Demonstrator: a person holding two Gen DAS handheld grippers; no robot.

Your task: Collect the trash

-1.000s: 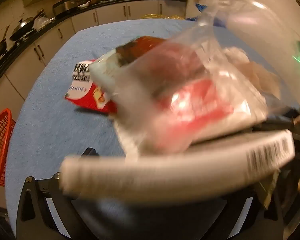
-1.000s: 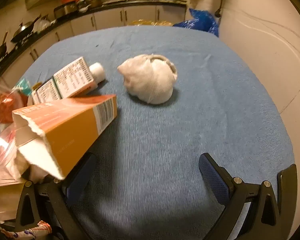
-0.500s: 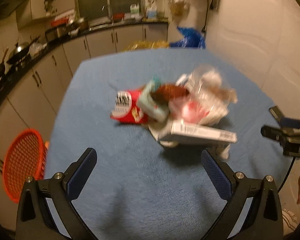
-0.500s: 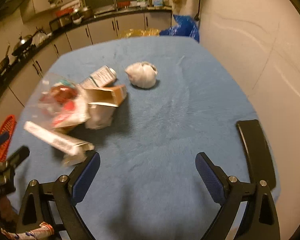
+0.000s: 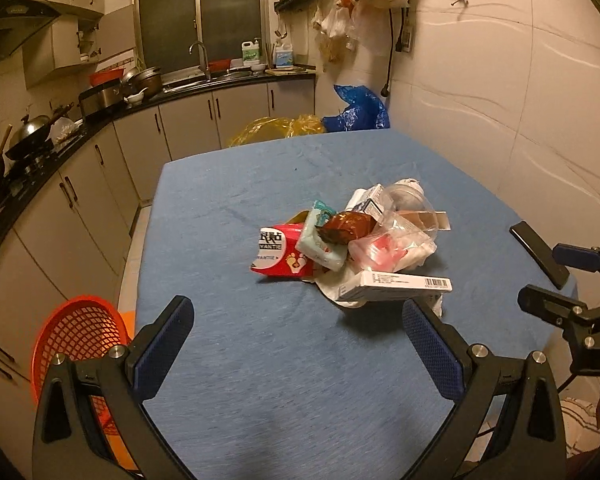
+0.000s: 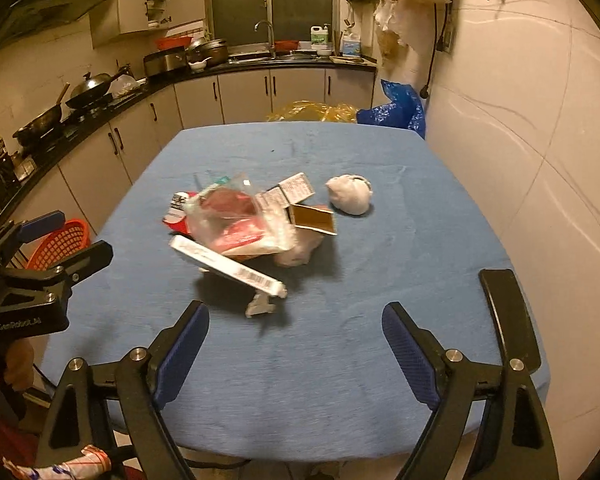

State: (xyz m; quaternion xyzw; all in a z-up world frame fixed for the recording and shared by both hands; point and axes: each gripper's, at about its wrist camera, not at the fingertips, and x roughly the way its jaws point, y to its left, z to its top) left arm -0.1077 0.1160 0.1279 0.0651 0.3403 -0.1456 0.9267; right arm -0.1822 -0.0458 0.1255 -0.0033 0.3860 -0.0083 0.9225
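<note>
Lying heaped near the middle of the blue-covered worktop [image 5: 260,380], the trash pile [image 5: 356,246] gathers a red packet [image 5: 278,254] with white lettering at its left, a pale green wrapper [image 5: 320,246] leaning on it, a dark red-brown wrapper [image 5: 348,226] above that, and a crumpled clear plastic bag [image 5: 392,244] with something red inside. A long white box [image 5: 396,282] with a barcode juts out at the front of the heap, and a clear plastic cup [image 5: 408,200] sits at the back. From the right wrist view an open orange carton [image 6: 314,218] and a printed white carton [image 6: 296,188] rest against the far side of the pile, while a balled white wad [image 6: 350,194] lies just beside it to the right, apart from the rest.

Both grippers hang back over the near edge of the worktop, well clear of the pile. The left gripper [image 5: 298,344] has its blue-padded jaws spread wide with nothing between them. The right gripper [image 6: 296,352] also stands wide open and empty; its jaws have just been closing a little, with nothing between them. A flat black object [image 5: 540,254] lies near the right edge of the worktop.

An orange mesh basket [image 5: 80,336] sits low beside the worktop at the left. Beyond the far edge are a yellow bag [image 5: 276,130] and a blue bag [image 5: 358,110], with a kitchen counter [image 5: 112,116] of pots and a sink along the wall.
</note>
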